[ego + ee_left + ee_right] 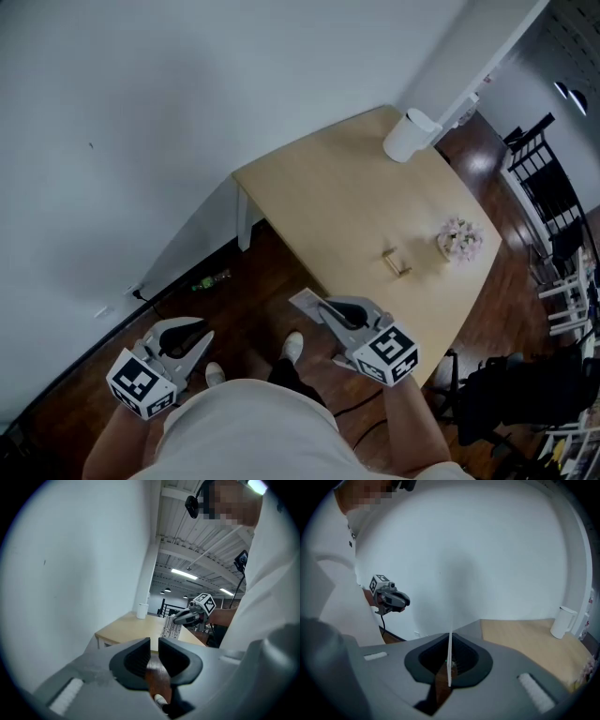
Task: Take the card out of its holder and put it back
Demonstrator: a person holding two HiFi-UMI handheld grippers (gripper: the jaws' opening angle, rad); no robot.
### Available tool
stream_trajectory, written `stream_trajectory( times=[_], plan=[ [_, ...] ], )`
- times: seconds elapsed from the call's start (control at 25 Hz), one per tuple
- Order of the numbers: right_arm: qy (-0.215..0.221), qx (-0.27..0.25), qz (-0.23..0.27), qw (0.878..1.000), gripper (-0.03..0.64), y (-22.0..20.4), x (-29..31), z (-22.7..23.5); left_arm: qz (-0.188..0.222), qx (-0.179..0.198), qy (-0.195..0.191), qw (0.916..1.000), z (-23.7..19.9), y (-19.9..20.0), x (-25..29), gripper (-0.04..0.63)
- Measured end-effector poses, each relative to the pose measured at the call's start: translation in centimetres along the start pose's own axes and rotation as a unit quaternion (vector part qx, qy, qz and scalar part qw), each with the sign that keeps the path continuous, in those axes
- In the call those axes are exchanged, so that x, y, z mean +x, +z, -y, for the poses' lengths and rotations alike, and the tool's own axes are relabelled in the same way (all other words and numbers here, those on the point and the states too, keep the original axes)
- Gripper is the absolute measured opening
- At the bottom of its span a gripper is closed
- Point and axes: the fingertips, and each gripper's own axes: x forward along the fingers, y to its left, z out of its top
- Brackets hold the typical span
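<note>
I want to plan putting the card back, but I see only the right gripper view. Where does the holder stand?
Observer: In the head view the holder stands on the table with no card in it, beside a small bunch of pink flowers.
Operator: Where is the card relative to the table?
Observer: The right gripper holds the card at the table's near edge, apart from the holder.
Operator: Is the left gripper free?
Observer: Yes. The left gripper has its jaws a little apart, with nothing between them.
</note>
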Motion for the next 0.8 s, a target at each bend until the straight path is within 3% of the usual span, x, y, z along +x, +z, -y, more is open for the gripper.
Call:
stream_trajectory(
  times=[0.4,0.64,0.8],
  plan=[
    [0.04,-0.007,0.007,0.999,0.021,2.3,2.1,-12.2,-0.01,0.007,-0.012,0.9999,-0.7,-3.2,-6.3,0.06],
    [0.037,-0.001,0.011,0.999,0.021,3.3,2.0,-13.5,-0.012,0.004,-0.019,0.9997,-1.3,-3.1,-6.7,0.035],
    [0.027,0.002,0.012,1.0,0.021,3.0,1.4,-11.8,-0.009,0.005,-0.018,0.9998,-1.5,-2.4,-5.7,0.064]
  ],
)
